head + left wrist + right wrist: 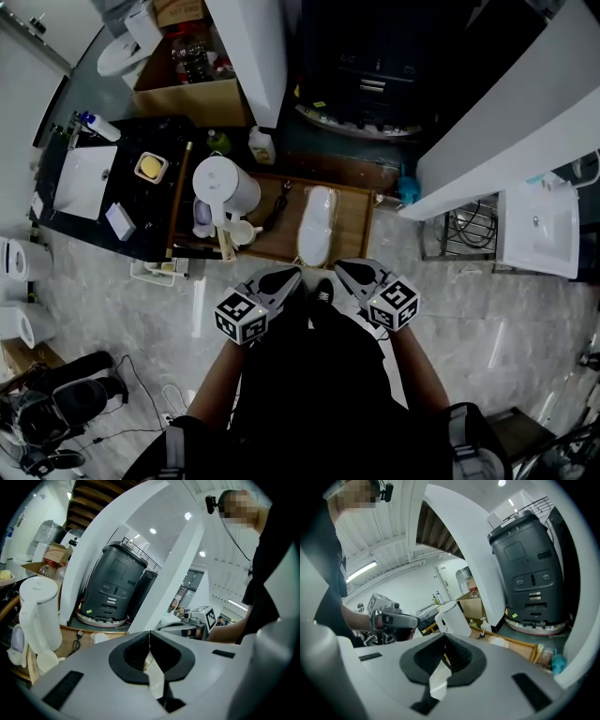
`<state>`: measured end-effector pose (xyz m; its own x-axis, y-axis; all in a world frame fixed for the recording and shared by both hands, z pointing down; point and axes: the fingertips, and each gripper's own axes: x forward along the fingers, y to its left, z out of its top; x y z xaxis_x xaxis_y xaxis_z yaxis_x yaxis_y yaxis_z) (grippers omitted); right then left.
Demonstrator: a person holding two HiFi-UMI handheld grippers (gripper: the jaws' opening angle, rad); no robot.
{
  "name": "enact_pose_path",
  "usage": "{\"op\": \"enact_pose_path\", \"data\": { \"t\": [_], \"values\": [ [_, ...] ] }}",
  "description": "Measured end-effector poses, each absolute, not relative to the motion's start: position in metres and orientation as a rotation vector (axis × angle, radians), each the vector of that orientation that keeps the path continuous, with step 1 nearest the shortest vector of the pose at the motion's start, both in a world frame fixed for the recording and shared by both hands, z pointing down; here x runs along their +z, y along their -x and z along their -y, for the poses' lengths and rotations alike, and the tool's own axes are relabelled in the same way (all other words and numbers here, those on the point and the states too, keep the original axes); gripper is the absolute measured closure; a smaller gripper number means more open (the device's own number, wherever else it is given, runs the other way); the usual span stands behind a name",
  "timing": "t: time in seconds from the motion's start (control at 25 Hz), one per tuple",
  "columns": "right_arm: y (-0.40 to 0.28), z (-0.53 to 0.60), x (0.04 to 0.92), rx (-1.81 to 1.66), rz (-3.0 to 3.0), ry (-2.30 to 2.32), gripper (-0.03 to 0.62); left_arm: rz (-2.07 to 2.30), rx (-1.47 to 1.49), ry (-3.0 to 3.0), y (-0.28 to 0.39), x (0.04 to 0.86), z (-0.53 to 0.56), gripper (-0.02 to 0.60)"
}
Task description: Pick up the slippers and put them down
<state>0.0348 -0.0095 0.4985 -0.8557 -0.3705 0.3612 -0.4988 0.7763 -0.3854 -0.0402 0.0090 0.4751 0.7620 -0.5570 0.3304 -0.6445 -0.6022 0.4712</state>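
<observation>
1. Left tongs [284, 277]: closed all the way, jaws tip to tip, nothing gripped. Held out in front of the person's body, pointing slightly down.
2. Right tongs [343, 269]: same, jaws fully together and empty. They sit just beside the left tongs, with the tips angled toward each other.
3. Slipper [317, 225]: white, only one visible. It lies flat in a wooden tray [361, 220], long axis pointing away from the person, ahead of both tongs. Neither tongs touches it.
4. White jug [225, 187]: upright at the tray's left end, to the left of the slipper and apart from it.
5. Black machine [115, 585]: stands behind the tray, between white panels.
6. Cardboard box [192, 89]: far left, beyond the jug, with bottles inside.
7. Floor [487, 319]: grey marble pattern, on the near side of the tray, under the person.
</observation>
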Motion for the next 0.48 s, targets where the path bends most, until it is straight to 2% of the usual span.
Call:
{"op": "enact_pose_path", "data": {
  "t": [0.32,0.48],
  "values": [
    [-0.025,0.017,0.523,0.769,2.660,-0.669,0.585,0.819,0.255,-2.334,0.045,0.504,0.002,0.569],
    [-0.025,0.021,0.555,0.820,2.601,-0.682,0.578,0.768,0.190,-2.247,0.045,0.529,0.008,0.568]
  ]
}}
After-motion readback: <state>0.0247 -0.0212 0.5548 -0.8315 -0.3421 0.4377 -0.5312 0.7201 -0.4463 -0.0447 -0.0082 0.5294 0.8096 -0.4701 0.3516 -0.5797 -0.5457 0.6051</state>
